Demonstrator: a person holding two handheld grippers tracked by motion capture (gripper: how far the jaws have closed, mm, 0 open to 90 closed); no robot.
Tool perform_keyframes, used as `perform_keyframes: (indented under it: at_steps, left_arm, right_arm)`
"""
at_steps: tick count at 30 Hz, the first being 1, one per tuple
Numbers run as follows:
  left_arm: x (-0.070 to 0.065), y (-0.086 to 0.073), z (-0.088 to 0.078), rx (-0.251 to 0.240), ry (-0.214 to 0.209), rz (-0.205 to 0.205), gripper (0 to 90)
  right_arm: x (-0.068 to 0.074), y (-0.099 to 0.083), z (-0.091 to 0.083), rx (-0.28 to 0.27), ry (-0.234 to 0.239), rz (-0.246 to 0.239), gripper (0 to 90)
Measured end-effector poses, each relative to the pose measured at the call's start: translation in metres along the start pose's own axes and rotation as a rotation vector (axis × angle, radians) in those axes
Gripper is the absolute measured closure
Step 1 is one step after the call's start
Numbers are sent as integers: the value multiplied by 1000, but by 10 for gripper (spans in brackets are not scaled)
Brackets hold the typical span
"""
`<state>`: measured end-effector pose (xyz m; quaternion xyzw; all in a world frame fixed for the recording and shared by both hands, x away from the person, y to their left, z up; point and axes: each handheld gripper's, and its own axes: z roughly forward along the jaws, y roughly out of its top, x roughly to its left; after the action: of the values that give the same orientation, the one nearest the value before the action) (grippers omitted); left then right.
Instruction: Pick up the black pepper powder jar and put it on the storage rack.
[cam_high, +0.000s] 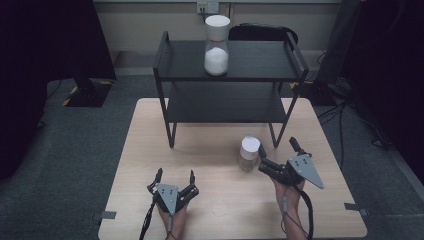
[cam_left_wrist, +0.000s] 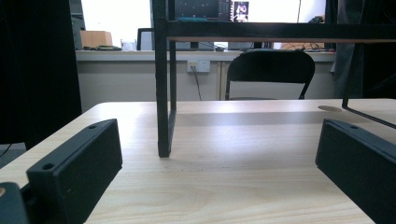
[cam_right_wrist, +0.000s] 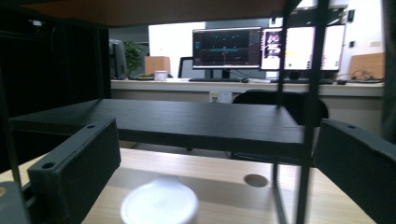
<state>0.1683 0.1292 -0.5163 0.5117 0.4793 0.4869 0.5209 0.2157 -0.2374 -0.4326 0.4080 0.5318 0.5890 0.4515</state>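
Clear glass or plastic with a white screw lid — the small jar (cam_high: 248, 153) stands upright on the pale wood desk (cam_high: 215, 200), just in front of the black two-tier shelf rack (cam_high: 230, 75) and near its front right leg. It looks empty, so probably light and easy to tip; walls rigid, likely smooth and somewhat slippery, breakable if glass.

Right tool (cam_high: 280, 150) sits just right of the jar, jaws spread, nothing between them; in the right gripper view the lid (cam_right_wrist: 159, 204) lies low between the jaws. Left tool (cam_high: 175, 176) rests in front of the rack's left leg, well apart from the jar — jaws spread, empty.

A taller jar (cam_high: 217, 45), part-filled with white powder, stands on the rack's top tier.

Judgement: take the small jar across the body, just under the lid, jaws level; squeeze moderately.
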Motion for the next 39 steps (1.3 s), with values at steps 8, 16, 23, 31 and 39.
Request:
perform_keyframes:
  at_steps: [8,16,23,31,39]
  left_arm:
    - [0,0,0,0,0,0,0]
    - [0,0,0,0,-2,0,0]
    - [0,0,0,0,-2,0,0]
    - [0,0,0,0,-2,1,0]
    - [0,0,0,0,-2,0,0]
  right_arm:
    - [18,-19,28,59,19,-1,30]
    - [28,-43,35,91,16,-3,62]
    - [31,-53,38,151,2,36,120]
    - [27,-56,42,170,23,37,208]
    - [25,-54,44,195,32,44,273]
